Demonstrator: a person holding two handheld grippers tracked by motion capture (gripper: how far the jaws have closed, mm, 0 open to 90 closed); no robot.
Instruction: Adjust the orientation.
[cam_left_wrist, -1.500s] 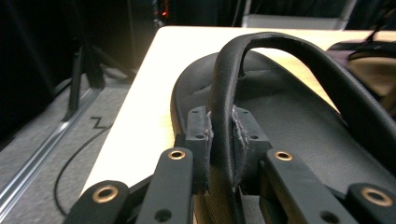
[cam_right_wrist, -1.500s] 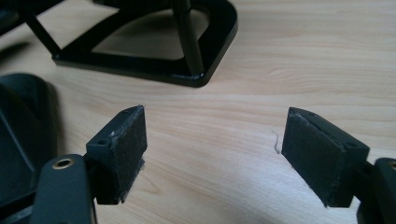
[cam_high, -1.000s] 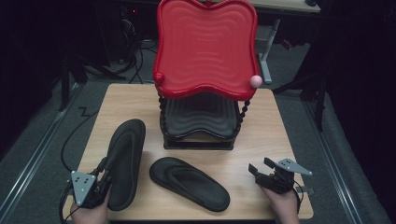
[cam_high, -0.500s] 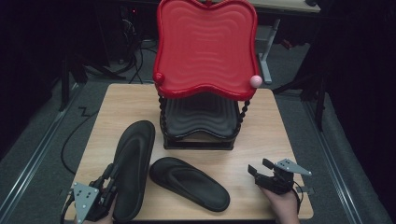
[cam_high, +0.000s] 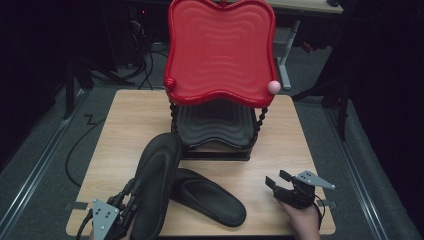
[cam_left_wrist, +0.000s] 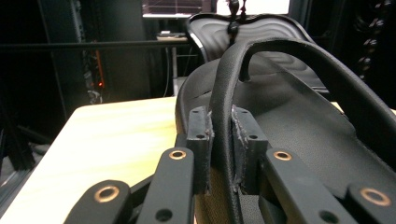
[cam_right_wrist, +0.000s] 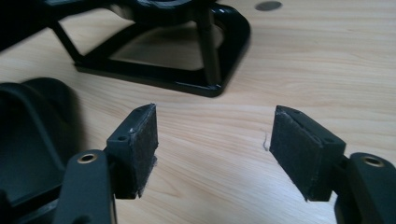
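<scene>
Two black flip-flop sandals are on the wooden table (cam_high: 125, 125). My left gripper (cam_high: 129, 197) at the front left is shut on the strap (cam_left_wrist: 223, 121) of one sandal (cam_high: 156, 180), whose toe end reaches the rack's base and whose side overlaps the other sandal (cam_high: 210, 197), which lies flat at the front middle. In the left gripper view the pads of my left gripper (cam_left_wrist: 222, 149) pinch the strap from both sides. My right gripper (cam_high: 278, 179) rests at the front right, open; its jaws (cam_right_wrist: 212, 149) have just been closing, with bare table between them.
A two-tier rack stands at the table's back middle, with a red wavy tray (cam_high: 220, 50) on top and a black shelf (cam_high: 215, 125) below; its black base frame (cam_right_wrist: 159, 56) lies ahead of my right gripper. The lying sandal's edge (cam_right_wrist: 28, 135) is to that gripper's left.
My left gripper has carried its sandal to the right, so it now overlaps the lying sandal and nears the rack. The right hand has stayed put, its jaws a little narrower.
</scene>
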